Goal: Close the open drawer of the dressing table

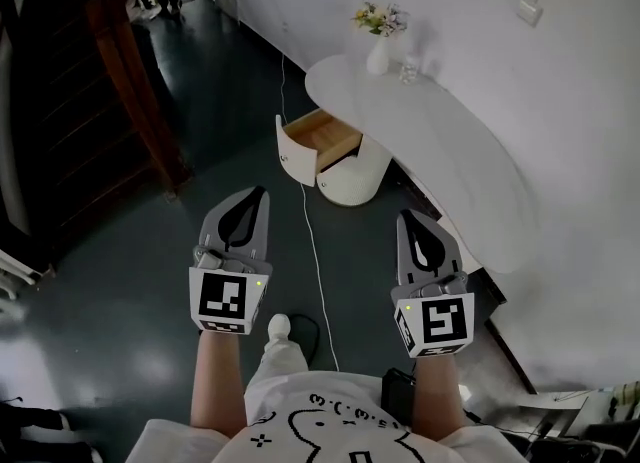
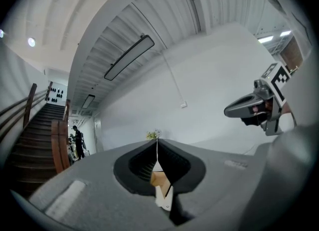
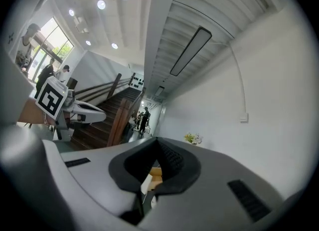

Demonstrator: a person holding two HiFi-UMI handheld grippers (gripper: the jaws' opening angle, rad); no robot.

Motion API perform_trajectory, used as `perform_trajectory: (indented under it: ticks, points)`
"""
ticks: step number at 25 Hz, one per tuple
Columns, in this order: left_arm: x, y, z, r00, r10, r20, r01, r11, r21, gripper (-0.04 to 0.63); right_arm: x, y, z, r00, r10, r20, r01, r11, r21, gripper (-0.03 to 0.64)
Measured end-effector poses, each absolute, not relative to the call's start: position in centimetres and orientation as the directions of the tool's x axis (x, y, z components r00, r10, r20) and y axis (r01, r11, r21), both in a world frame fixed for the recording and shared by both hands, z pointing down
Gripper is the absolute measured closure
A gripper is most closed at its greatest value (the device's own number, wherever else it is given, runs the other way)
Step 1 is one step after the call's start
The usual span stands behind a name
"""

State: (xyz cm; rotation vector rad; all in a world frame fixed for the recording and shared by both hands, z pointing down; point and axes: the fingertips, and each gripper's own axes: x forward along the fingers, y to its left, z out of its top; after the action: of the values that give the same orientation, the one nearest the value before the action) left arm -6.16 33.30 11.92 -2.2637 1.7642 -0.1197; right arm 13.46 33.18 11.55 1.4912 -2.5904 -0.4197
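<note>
Well beyond both jaws, drawer open.

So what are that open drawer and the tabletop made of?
The drawer looks like light bare wood inside, tan and matte, behind a smooth white curved front, probably painted. The tabletop is plain smooth white; paint or laminate, can't tell.

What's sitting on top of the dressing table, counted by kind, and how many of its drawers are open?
Vase of flowers: 1
Small clear glass item, too small to identify: 1
Open drawer: 1
Total: 3
</note>
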Motion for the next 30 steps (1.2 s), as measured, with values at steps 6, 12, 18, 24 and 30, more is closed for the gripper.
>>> perform_trajectory:
  ticks: [6,12,18,24,30]
  points:
    - [-9.7,26.1,12.8,0.273,-0.959,-0.078,-0.940,-0.248,-0.235,0.580,10.0,27.2,12.0,-0.490,-0.872,0.001,-0.822,0.462,0.332,0.617]
    - [-13.8,20.0,13.4,0.295,-0.954,-0.059,-0.931,-0.274,-0.241,0.580,6.0,21.1,12.6,-0.463,-0.886,0.018,-0.843,0.446,0.302,0.617]
    - [-17.1,15.8,13.9,0.333,-0.942,-0.045,-0.920,-0.314,-0.233,0.580,2.3,17.6,13.0,-0.427,-0.903,0.034,-0.848,0.414,0.330,0.617]
    - [-17.3,13.2,15.7,0.360,-0.933,-0.012,-0.910,-0.349,-0.224,0.580,3.1,15.3,15.0,-0.365,-0.927,0.089,-0.877,0.375,0.301,0.617]
    - [-16.9,10.2,16.9,0.357,-0.934,0.011,-0.911,-0.351,-0.214,0.580,4.4,11.9,16.3,-0.355,-0.928,0.115,-0.891,0.373,0.259,0.617]
